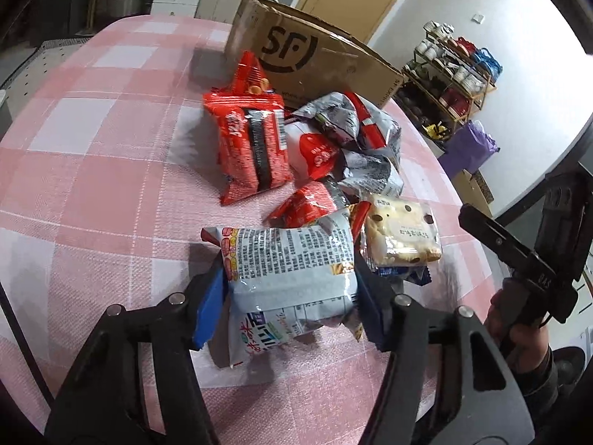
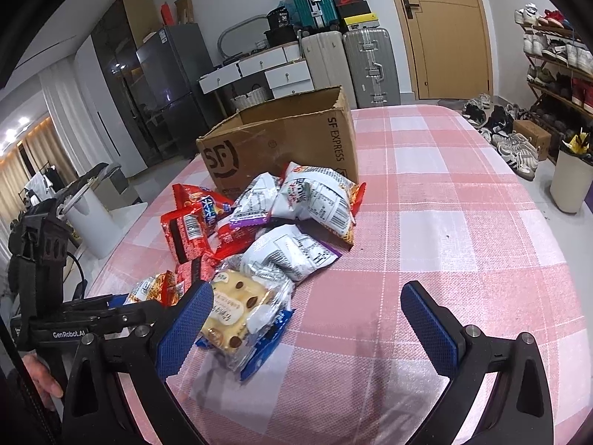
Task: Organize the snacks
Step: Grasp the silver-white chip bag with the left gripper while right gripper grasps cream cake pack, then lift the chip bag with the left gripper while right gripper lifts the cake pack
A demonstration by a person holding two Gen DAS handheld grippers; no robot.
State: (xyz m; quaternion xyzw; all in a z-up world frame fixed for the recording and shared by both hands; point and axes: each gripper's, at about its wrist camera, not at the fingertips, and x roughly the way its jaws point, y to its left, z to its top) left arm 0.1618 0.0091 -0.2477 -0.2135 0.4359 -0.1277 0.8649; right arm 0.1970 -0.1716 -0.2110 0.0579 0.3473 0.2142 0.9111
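On the pink checked tablecloth (image 1: 92, 185) lies a heap of snack packets in front of an open cardboard box (image 1: 315, 55) marked SF. My left gripper (image 1: 289, 289) is shut on a silver-white snack bag (image 1: 292, 259) at the near end of the heap, its blue pads pressing both sides. Beside the bag lies a clear cookie packet (image 1: 402, 233). Red packets (image 1: 252, 141) and crumpled silver bags (image 1: 355, 129) lie farther back. My right gripper (image 2: 309, 328) stands open over the cloth, with the cookie packet (image 2: 237, 311) against its left finger (image 2: 185, 330).
The box (image 2: 281, 141) stands at the back of the heap with its top open. Bare cloth (image 2: 463, 222) stretches to the right of the snacks. Beyond the table are suitcases (image 2: 370, 63), a shoe rack (image 2: 556, 55) and a white bin (image 2: 570, 178).
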